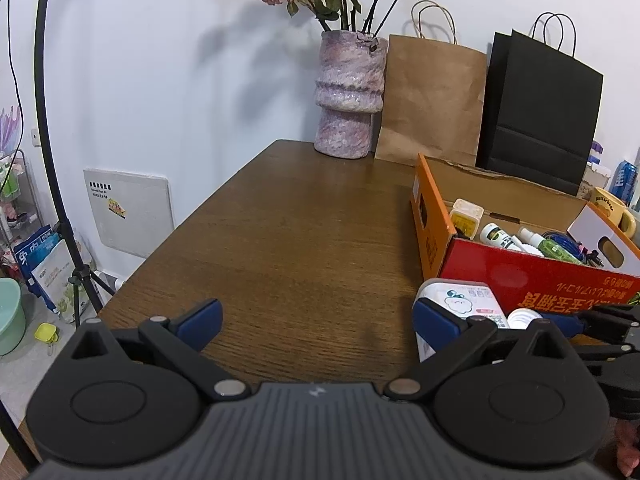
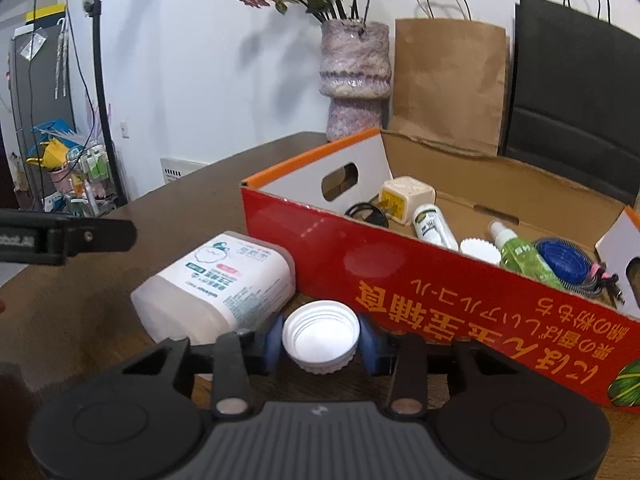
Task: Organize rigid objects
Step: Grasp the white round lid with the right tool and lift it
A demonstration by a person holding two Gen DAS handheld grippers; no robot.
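The wooden table (image 1: 280,240) takes up most of the room in front of me, with a red and orange cardboard box (image 2: 440,280) sitting open on it. A white plastic jar (image 2: 216,280) lies on its side just beside the box's red wall. The left gripper (image 1: 316,320) hovers over bare wood, its blue-padded jaws spread wide with nothing between them. The right gripper (image 2: 322,340) has its jaws clamped on a small white ribbed cap (image 2: 320,334), open side up, near the jar and close against the box's front
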